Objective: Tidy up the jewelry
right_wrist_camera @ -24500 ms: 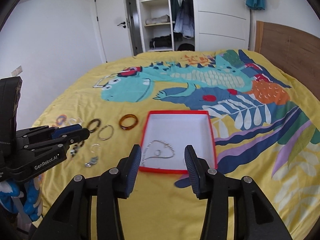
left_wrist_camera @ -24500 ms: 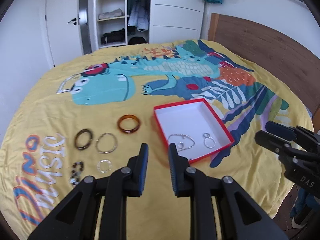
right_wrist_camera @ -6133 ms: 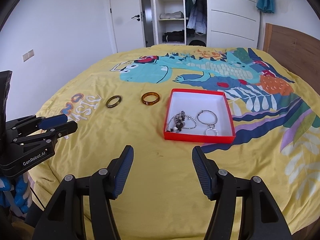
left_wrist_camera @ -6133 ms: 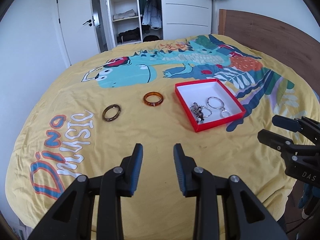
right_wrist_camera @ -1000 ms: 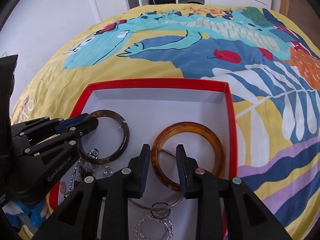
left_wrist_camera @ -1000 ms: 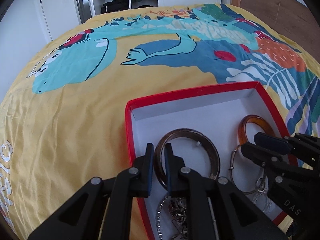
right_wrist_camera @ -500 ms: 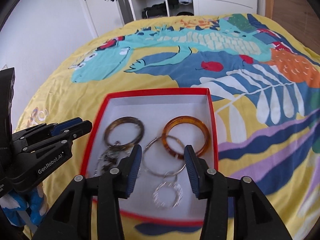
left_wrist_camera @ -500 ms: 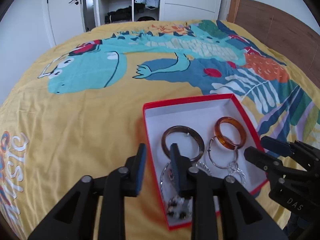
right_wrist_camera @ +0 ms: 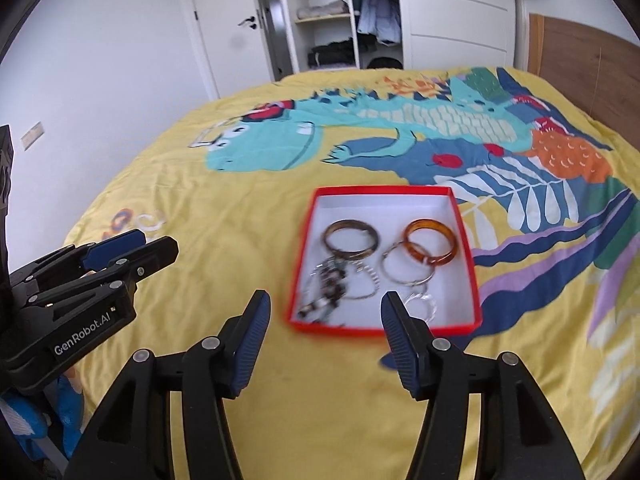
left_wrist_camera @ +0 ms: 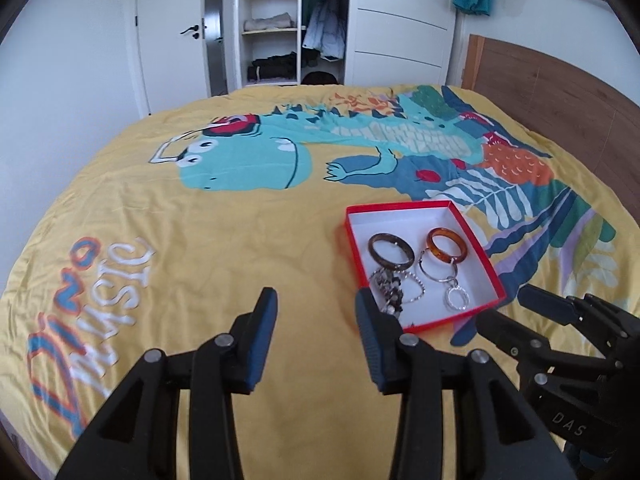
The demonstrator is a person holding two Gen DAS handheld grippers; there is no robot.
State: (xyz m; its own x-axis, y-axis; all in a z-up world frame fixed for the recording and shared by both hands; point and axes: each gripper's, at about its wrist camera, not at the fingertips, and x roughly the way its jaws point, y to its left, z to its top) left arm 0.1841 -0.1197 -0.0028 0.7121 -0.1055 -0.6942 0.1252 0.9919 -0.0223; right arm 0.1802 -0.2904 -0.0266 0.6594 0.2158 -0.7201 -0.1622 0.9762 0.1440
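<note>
**Jewelry gathered in the red box, both claws empty**

The red box point(right_wrist_camera: 385, 330) sits on the yellow dinosaur bedspread point(right_wrist_camera: 224, 208), at about one o'clock from the left gripper point(left_wrist_camera: 316, 312) and at twelve o'clock from the right gripper point(right_wrist_camera: 325, 314). Both claws hover above the bedspread with their jaws spread wide, holding nothing.

Inside the box lie a dark brown bangle point(right_wrist_camera: 351, 238) at the far left and an amber bangle point(right_wrist_camera: 430, 242) at the far right. The amber bangle overlaps a thin silver hoop point(right_wrist_camera: 406, 268). A small sparkly ring point(left_wrist_camera: 456, 298) lies nearer the front wall; in the right wrist view the right claw's fingertip partly covers it. A beaded bracelet point(right_wrist_camera: 326, 286) and a silver chain point(right_wrist_camera: 366, 280) are tangled at the near left and blurred, so their links are hard to tell apart. In the left wrist view the left claw's right fingertip hides the box's near left corner.
</note>
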